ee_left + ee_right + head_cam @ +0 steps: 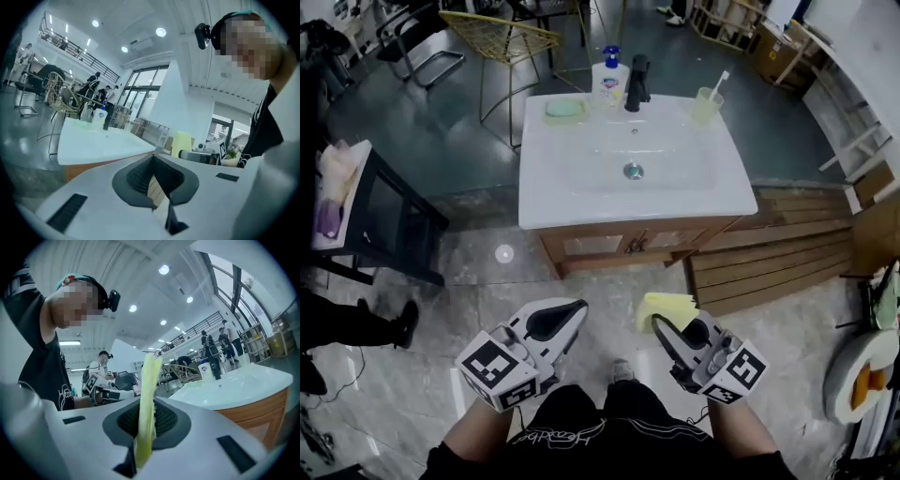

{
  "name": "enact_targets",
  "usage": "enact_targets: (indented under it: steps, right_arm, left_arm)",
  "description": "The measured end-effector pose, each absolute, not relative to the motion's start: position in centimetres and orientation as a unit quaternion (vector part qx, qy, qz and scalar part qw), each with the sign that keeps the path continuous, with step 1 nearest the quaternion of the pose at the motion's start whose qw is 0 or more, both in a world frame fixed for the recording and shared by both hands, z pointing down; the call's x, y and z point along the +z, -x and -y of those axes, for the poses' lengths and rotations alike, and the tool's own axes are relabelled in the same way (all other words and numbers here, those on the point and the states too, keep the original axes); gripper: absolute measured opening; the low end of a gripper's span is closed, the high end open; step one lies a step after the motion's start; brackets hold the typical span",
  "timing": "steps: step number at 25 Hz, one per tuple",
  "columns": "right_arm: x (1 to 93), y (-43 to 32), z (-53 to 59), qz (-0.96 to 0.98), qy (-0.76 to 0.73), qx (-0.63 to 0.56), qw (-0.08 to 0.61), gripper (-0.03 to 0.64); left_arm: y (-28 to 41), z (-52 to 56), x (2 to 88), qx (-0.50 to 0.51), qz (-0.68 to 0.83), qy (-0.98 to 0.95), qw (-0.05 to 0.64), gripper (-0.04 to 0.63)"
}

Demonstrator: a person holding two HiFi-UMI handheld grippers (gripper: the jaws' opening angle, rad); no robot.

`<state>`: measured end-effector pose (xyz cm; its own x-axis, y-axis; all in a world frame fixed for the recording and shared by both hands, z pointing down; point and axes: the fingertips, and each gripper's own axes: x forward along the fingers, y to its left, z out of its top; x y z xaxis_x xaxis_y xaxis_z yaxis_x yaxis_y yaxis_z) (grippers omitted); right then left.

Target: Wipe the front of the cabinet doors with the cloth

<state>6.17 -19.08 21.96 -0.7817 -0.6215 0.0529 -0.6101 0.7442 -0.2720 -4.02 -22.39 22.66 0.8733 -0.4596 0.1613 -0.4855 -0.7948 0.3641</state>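
Jaws: right gripper clamped on yellow cloth, left gripper closed, empty | cabinet doors at 12 o'clock beneath basin, well apart | step: approach, no wiping yet | next: carry cloth forward, press flat on door.

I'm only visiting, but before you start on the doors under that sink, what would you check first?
1. Cloth gripped: ok, the right gripper has its jaws clamped on it.
2. Cloth sticks out past the jaws: ok.
3. Left gripper free: ok, jaws together, nothing between them.
4. Cloth on the cabinet doors: not ok, it is held short of them.
5. Doors shut: cannot tell from this steep angle.
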Motion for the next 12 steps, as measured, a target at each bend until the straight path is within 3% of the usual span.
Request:
enact_targets:
  steps: [12]
  right_arm:
    - [9.0, 0.2, 7.2, -0.932, 0.333, -0.131, -0.051, 0.041]
  left_arm:
    - [9.5, 10.9, 9.3, 0.034, 0.212, -0.956, 0.199, 0.006]
